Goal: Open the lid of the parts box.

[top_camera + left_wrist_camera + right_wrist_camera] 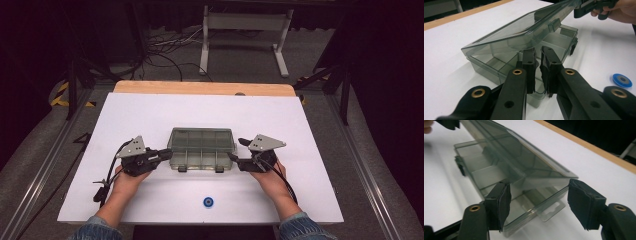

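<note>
A smoky clear compartment box [201, 149] lies mid-table, its lid [519, 30] tilted up at the front and hinged along the far side. My left gripper [164, 154] is at the box's left end; its jaws [538, 53] are nearly together over the end wall of the base. At the right end my right gripper [234, 158] stands open, its jaws [539, 192] wide apart on either side of the raised lid's [524, 157] end. It [594, 7] touches the lid's far corner. The compartments that show are empty.
A small blue disc [208, 202] lies near the table's front edge, also beside the box [622, 80]. The white tabletop [150, 115] has a wooden strip [200, 88] along the far side. A white metal stand [245, 35] and cables sit on the floor beyond.
</note>
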Available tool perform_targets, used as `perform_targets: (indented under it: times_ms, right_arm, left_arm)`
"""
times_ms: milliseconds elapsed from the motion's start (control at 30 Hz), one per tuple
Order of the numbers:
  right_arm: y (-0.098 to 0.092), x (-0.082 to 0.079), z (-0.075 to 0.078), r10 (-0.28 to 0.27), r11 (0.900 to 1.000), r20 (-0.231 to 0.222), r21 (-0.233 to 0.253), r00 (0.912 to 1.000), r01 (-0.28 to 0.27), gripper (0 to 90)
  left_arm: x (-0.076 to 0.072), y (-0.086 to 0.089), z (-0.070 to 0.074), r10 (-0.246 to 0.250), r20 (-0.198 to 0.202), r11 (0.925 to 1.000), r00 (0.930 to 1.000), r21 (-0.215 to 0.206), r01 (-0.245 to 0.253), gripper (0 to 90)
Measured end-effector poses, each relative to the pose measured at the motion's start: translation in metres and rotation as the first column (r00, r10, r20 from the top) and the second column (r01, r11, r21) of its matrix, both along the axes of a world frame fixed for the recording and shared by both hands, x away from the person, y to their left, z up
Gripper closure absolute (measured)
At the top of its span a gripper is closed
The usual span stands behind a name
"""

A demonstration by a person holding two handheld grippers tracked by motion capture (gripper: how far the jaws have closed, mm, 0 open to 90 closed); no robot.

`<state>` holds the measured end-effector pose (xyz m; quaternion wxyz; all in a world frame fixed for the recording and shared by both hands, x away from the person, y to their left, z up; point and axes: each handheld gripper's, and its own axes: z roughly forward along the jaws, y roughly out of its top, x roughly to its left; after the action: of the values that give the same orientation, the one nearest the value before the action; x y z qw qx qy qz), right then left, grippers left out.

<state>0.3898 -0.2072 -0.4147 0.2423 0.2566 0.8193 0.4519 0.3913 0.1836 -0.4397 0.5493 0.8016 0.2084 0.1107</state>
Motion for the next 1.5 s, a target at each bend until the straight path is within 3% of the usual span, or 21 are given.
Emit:
perform_targets:
  times_ms: [133, 333, 467, 600, 667, 800, 1100, 1233, 1500]
  right_arm:
    - [0.003, 0.005, 0.005, -0.006, 1.000, 0.006, -0.013, 1.0000, 0.006, 35.7]
    - [-0.001, 0.017, 0.013, -0.014, 1.000, -0.017, 0.024, 0.9998, 0.014, 36.9]
    - [-0.005, 0.027, 0.018, -0.022, 0.998, -0.040, 0.063, 0.9990, 0.025, 37.9]
    - [-0.005, 0.036, 0.024, -0.016, 0.995, -0.033, 0.096, 0.9993, 0.019, 40.5]
    - [-0.004, 0.040, 0.026, -0.015, 0.995, -0.049, 0.093, 0.9987, 0.020, 41.7]
    - [-0.001, 0.047, 0.030, -0.003, 0.996, -0.030, 0.094, 0.9995, 0.005, 47.0]
    - [0.006, 0.063, 0.032, 0.013, 0.996, -0.037, 0.089, 0.9992, -0.010, 56.1]
    - [0.006, 0.074, 0.031, -0.004, 0.995, -0.064, 0.103, 0.9979, 0.010, 61.6]
    - [0.008, 0.087, 0.030, -0.024, 0.994, -0.058, 0.106, 0.9980, 0.030, 66.2]
  left_arm:
    - [0.000, 0.000, 0.000, -0.009, 0.004, 0.9999, 0.9999, 0.007, 0.009, 81.1]
    - [-0.002, -0.004, -0.001, -0.046, 0.001, 0.9981, 0.9989, 0.041, 0.046, 75.8]
    - [-0.004, -0.013, -0.005, -0.094, -0.022, 0.9918, 0.9953, 0.085, 0.096, 71.7]
    - [-0.003, -0.017, -0.009, -0.119, -0.046, 0.9839, 0.9919, 0.129, 0.124, 69.9]
    - [-0.003, -0.018, -0.010, -0.121, -0.050, 0.9825, 0.9914, 0.137, 0.127, 69.5]
    - [-0.002, -0.019, -0.012, -0.124, -0.058, 0.9771, 0.9906, 0.167, 0.132, 67.7]
    - [-0.002, -0.019, -0.013, -0.122, -0.062, 0.9762, 0.9905, 0.173, 0.131, 65.8]
    - [-0.003, -0.020, -0.013, -0.127, -0.064, 0.9756, 0.9898, 0.172, 0.137, 65.2]
    - [-0.003, -0.020, -0.014, -0.129, -0.067, 0.9754, 0.9895, 0.172, 0.138, 64.6]
